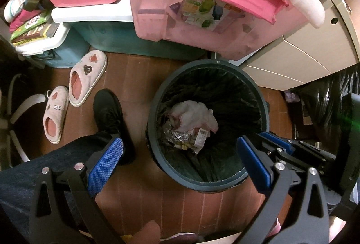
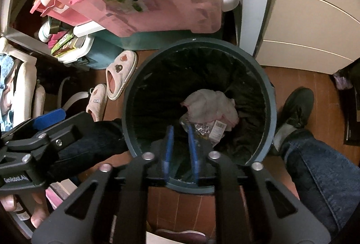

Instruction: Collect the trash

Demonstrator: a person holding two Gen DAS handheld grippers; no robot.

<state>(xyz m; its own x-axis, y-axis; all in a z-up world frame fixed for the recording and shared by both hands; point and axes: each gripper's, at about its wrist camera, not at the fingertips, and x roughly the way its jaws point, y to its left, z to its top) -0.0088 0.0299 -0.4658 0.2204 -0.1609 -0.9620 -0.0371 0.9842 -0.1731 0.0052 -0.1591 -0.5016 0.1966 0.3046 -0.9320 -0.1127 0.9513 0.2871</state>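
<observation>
1. The left gripper hangs above the near edge of the trash bin, its blue pads spread wide with nothing between them; one pad sits over the person's leg, the other over the bin's right rim.
2. The right gripper points down into the bin's mouth. Its blue fingers stand a narrow gap apart, partly released, and nothing is visibly held between them.
3. The bin is round, dark teal and lined with a black bag. It stands upright on the wooden floor.
4. At the bottom of the bin lies the trash: a crumpled pale pink-white wad on top, a shiny foil wrapper beside it, and a small carton with a barcode touching both.
5. In the right wrist view the same wad lies just beyond the fingertips, with the barcode carton to their right.
6. A pair of pale pink slippers lies on the floor left of the bin, well apart from it.
7. The person's black shoe stands between the slippers and the bin; a jeans-clad leg and a second black shoe flank the bin's other side.
8. Behind the bin, a translucent pink storage box rests on a teal container, and pale cabinet drawers stand to the right.
9. A black garbage bag sits on the floor right of the bin.
</observation>
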